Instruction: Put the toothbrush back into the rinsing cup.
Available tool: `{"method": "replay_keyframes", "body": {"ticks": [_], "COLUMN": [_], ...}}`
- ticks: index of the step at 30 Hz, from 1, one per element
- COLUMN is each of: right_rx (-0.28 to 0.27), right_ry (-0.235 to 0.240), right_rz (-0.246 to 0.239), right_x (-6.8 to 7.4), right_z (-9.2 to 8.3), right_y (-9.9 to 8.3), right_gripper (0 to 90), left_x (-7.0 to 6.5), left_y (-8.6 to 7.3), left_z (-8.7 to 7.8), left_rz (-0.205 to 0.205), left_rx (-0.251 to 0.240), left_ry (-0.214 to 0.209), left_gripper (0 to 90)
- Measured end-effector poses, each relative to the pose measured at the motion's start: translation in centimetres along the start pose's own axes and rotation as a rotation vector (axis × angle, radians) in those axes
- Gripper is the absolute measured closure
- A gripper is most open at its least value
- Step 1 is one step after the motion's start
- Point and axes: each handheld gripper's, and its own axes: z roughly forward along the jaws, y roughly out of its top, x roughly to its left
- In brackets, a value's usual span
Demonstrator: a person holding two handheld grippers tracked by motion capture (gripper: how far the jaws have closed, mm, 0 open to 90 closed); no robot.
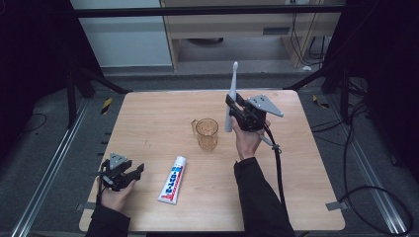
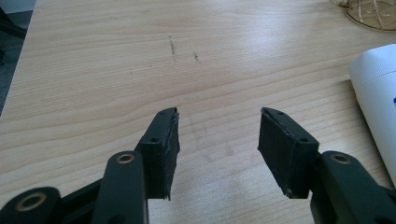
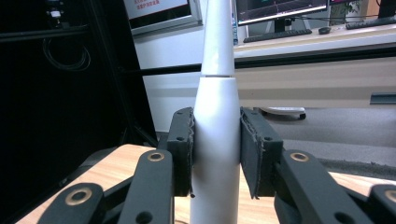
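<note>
The right gripper [image 1: 236,109] pinches the toothbrush [image 1: 231,98] upright above the counter [image 1: 148,118], just beside the cup [image 1: 206,133]. It looks light, stiff and slick, so the thick handle is the right hold. The left gripper [image 2: 217,135] rests spread and empty near the toothpaste [image 1: 173,180].

Surface: light wooden square tabletop [image 1: 148,113] with faint dark scuffs, evenly lit.
Floor: grey carpet [image 1: 44,143], with black cables [image 1: 375,192] looping on the right.
Frame: black metal bars [image 1: 207,11] around the surface, silver rails [image 1: 49,168] along the floor.
Behind: pale wooden cabinet [image 1: 237,24] and white panel [image 1: 123,39].
Far desk: monitor [image 3: 280,7] and dark keyboard [image 3: 278,35].
</note>
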Motion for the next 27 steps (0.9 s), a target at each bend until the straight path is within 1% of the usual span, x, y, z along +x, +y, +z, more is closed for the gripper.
{"method": "replay_keyframes", "body": {"ticks": [2, 9, 12, 15, 18, 22, 27], "right_rx": [-0.004, -0.024, -0.030, -0.037, -0.042, -0.051, -0.055], "right_ry": [0.004, -0.018, -0.019, -0.025, -0.031, -0.027, -0.019], "right_rz": [0.010, 0.010, 0.023, 0.016, 0.022, 0.027, 0.029], "right_x": [0.1, 0.4, 0.6, 0.9, 1.0, 1.2, 1.7], "right_z": [0.4, 1.5, 1.8, 2.1, 2.5, 2.8, 3.3], "right_y": [-0.1, -0.5, -0.6, -0.7, -0.9, -1.0, -1.4], "right_gripper": [67.2, 67.2, 67.2, 67.2, 67.2, 67.2, 67.2], "left_x": [0.0, 0.1, 0.1, 0.0, 0.1, 0.1, 0.2], "left_y": [0.0, 0.0, 0.0, 0.0, 0.0, 0.0, 0.0], "left_z": [0.0, 0.0, 0.0, 0.0, 0.0, 0.0, -0.1], "left_rz": [-0.001, -0.004, -0.005, -0.004, -0.007, -0.008, -0.011], "left_rx": [0.000, -0.001, 0.000, -0.002, -0.003, -0.002, -0.004], "left_ry": [0.000, -0.001, 0.000, -0.001, -0.002, -0.003, -0.004], "left_gripper": [46.7, 46.7, 46.7, 46.7, 46.7, 46.7, 46.7]}}
